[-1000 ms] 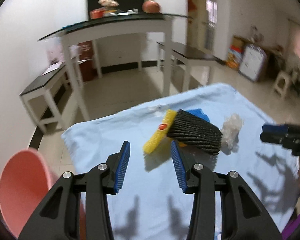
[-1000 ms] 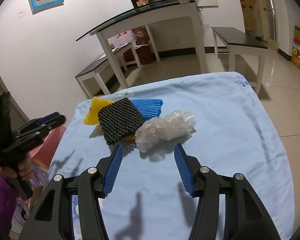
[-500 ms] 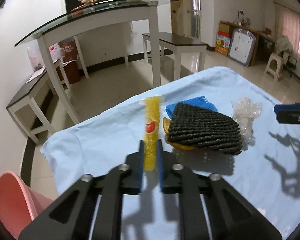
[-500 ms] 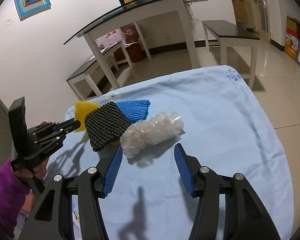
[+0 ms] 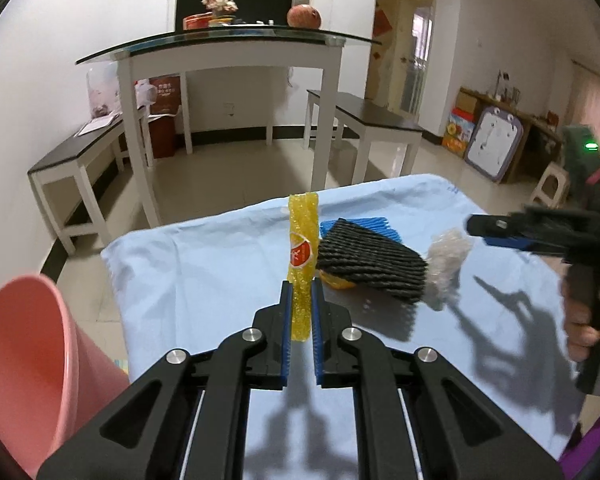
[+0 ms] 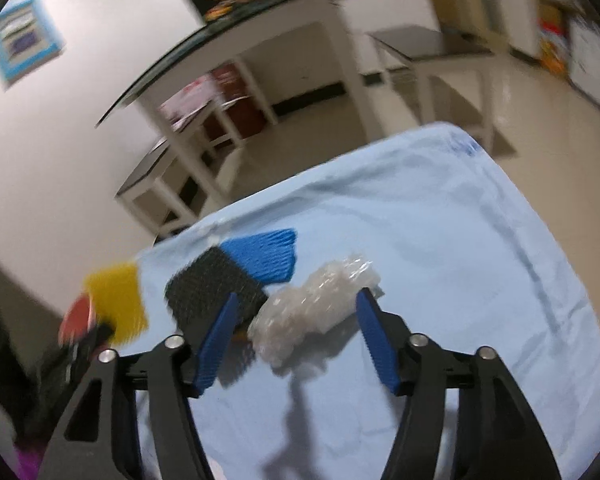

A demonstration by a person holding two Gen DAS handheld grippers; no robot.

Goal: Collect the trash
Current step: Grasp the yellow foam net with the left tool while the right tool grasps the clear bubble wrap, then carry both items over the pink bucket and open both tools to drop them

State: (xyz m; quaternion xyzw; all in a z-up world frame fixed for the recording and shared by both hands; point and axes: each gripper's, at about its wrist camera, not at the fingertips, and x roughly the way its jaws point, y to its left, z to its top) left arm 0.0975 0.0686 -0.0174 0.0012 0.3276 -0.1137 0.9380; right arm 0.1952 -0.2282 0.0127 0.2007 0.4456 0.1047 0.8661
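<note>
Yellow foam net (image 5: 301, 256): clamped between left gripper (image 5: 300, 312) fingers, standing upright above blue-clothed desk (image 5: 204, 264). Right gripper (image 6: 296, 336): fingers apart, just widened, straddling clear plastic wad (image 6: 312, 312) without pressing. Black net (image 6: 216, 288) and blue net (image 6: 264, 254) lie left of the wad.

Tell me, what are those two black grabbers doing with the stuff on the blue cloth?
A person is picking up trash with them. The left gripper is shut on the yellow foam net, with the pink bin close beside it. The right gripper is open, its jaws having just widened around the clear plastic wad without pinching it. The black net and blue net lie on the cloth.
</note>
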